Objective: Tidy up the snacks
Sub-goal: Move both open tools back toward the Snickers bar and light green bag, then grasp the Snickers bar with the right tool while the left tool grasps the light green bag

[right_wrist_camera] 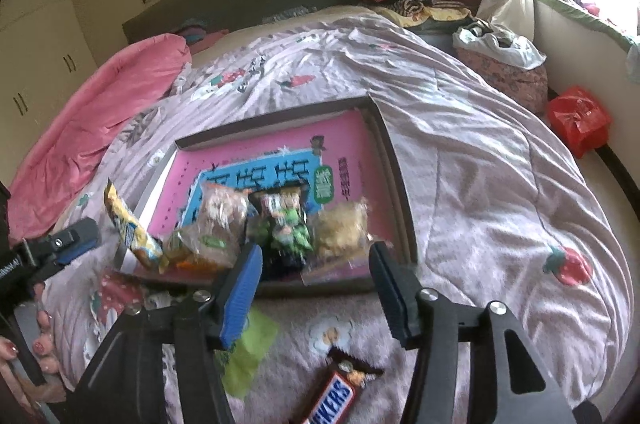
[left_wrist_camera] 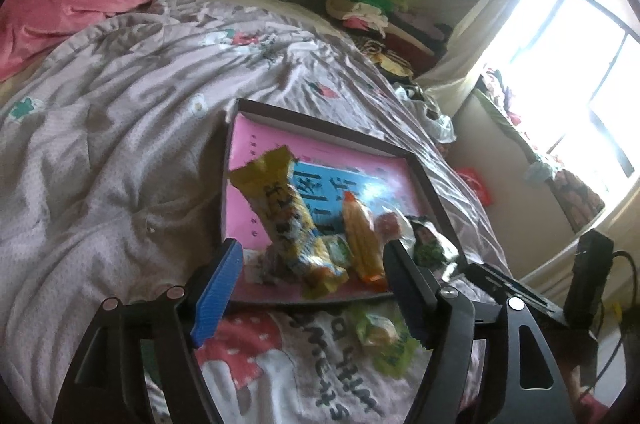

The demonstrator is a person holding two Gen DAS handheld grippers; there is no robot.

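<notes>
Right wrist view: snacks heaped at the near end of the tray [right_wrist_camera: 394, 160], lower centre of frame; clear bag of brown pieces [right_wrist_camera: 220, 216], dark green packet [right_wrist_camera: 288, 228], pale bag [right_wrist_camera: 342, 228] side by side on the pink lining; yellow wrapper [right_wrist_camera: 130, 224] propped over the tray's left rim; Snickers bar [right_wrist_camera: 334, 396] at bottom centre and green packet [right_wrist_camera: 246, 356] left of it, both on the quilt [right_wrist_camera: 480, 164], outside the tray; right gripper [right_wrist_camera: 316, 288] above the tray's near edge, jaws parted to a middling gap, nothing between the pads; left gripper [right_wrist_camera: 60, 244] entering at left edge, a hand [right_wrist_camera: 40, 348] with painted nails below it.

Left wrist view: same yellow wrapper [left_wrist_camera: 284, 220] leaning upright at centre, orange packet [left_wrist_camera: 362, 240] just right of it, more bags behind; left gripper [left_wrist_camera: 312, 288] wide open, empty, pads on either side of the pile without pressing anything; small green packet [left_wrist_camera: 380, 332] on the quilt below the tray rim.

Judged: two loose items left to gather, so well along but unfinished. To do the step well: widen jaws before dropping; approach the bar across its narrow width, not its length; press lightly into the soft quilt so the lower pad slides beneath; close gently, since wrappers crumple and slip; lift clear of the rim, then lay flat in the bare pink area at the far end rather than on the heap; straighten the propped wrapper too, likely to topple out otherwise.
</notes>
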